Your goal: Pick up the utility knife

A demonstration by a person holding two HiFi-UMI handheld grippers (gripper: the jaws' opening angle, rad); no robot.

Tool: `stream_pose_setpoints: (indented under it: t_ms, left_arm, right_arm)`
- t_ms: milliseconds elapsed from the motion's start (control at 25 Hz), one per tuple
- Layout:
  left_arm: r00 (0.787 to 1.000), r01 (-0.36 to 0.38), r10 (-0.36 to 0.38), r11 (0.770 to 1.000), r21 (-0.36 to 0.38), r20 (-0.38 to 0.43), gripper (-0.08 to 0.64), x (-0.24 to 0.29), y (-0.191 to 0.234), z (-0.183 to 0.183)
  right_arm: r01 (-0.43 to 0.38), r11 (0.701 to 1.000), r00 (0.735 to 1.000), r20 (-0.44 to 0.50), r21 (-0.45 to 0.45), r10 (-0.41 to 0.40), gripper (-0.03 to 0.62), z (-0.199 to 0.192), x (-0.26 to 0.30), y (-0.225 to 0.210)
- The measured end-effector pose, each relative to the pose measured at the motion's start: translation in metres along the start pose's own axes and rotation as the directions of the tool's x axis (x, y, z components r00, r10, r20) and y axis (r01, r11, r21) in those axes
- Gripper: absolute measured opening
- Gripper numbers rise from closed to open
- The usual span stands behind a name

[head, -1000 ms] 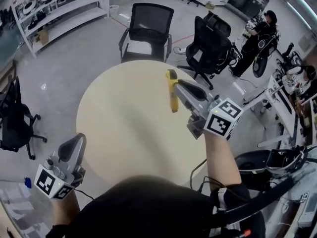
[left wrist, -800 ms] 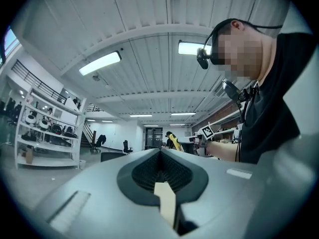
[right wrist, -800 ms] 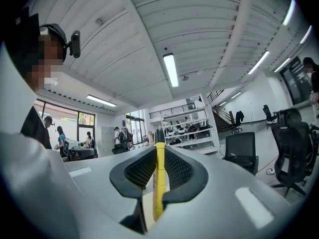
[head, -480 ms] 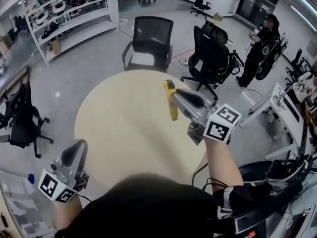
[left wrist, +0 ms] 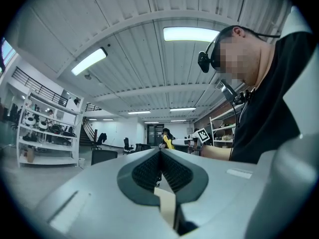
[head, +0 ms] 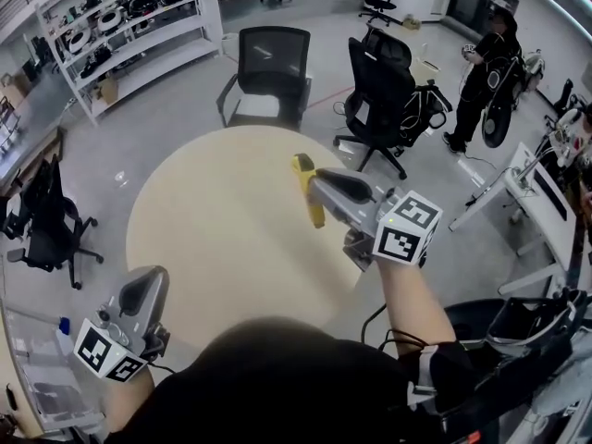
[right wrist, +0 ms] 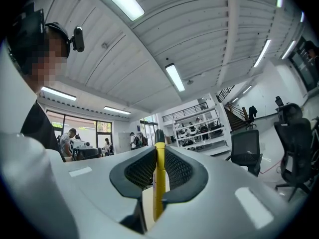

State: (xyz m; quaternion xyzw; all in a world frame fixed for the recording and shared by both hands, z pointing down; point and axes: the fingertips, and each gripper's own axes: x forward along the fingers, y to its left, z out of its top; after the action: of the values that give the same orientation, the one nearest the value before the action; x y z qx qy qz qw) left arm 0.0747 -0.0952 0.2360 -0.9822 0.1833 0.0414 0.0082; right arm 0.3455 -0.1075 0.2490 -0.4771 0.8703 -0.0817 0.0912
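Note:
The yellow utility knife (head: pixel 306 189) hangs in the air over the right side of the round beige table (head: pixel 203 234), clamped in my right gripper (head: pixel 315 183), which is shut on its body. In the right gripper view the knife (right wrist: pixel 158 180) stands upright between the pads, its dark tip above them. My left gripper (head: pixel 152 280) is off the table's near left edge, level, jaws closed together with nothing between them (left wrist: pixel 160 158).
Two black office chairs (head: pixel 270 63) (head: pixel 387 77) stand beyond the table, another (head: pixel 42 215) at the left. White shelving (head: pixel 120 21) lines the far left. A person in black (head: pixel 486 49) stands at the far right, near desks (head: pixel 536 183).
The right gripper has carried the knife leftward in the head view, still clamped. The left gripper has sunk a little toward the lower left corner. The table has drifted left.

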Motion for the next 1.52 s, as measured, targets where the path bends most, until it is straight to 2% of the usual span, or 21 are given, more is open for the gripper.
stream_pose_setpoints:
  t_ms: [160, 280, 680, 920, 1080, 1520]
  left_arm:
    - [1.000, 0.021, -0.021, 1.000, 0.005, -0.018, -0.003, 0.005, -0.014, -0.003]
    - [0.999, 0.038, -0.038, 0.999, 0.006, -0.008, -0.003, -0.001, -0.008, -0.003]
    - [0.995, 0.087, -0.087, 0.996, 0.003, 0.052, -0.003, -0.050, 0.062, 0.013]
    - [0.992, 0.084, -0.083, 0.996, -0.004, 0.092, -0.003, -0.073, 0.081, 0.015]
    - [0.993, 0.074, -0.070, 0.997, -0.032, 0.098, -0.003, -0.083, 0.088, 0.008]
    - [0.992, 0.074, -0.070, 0.997, -0.037, 0.106, -0.003, -0.077, 0.076, 0.005]
  right_arm:
    - [0.000, 1.000, 1.000, 0.006, 0.008, 0.000, 0.067, -0.001, -0.011, 0.000]
    - [0.011, 1.000, 1.000, 0.012, 0.012, -0.011, 0.067, -0.002, -0.009, 0.006]
    - [0.047, 0.999, 0.998, 0.048, -0.010, -0.046, 0.067, 0.000, 0.043, 0.068]
    - [0.028, 0.999, 1.000, 0.014, -0.036, -0.028, 0.067, -0.001, 0.071, 0.093]
    - [0.033, 0.998, 0.999, 0.002, -0.046, -0.033, 0.067, -0.001, 0.076, 0.099]
    - [0.047, 0.998, 0.999, -0.008, -0.052, -0.047, 0.067, 0.000, 0.062, 0.090]
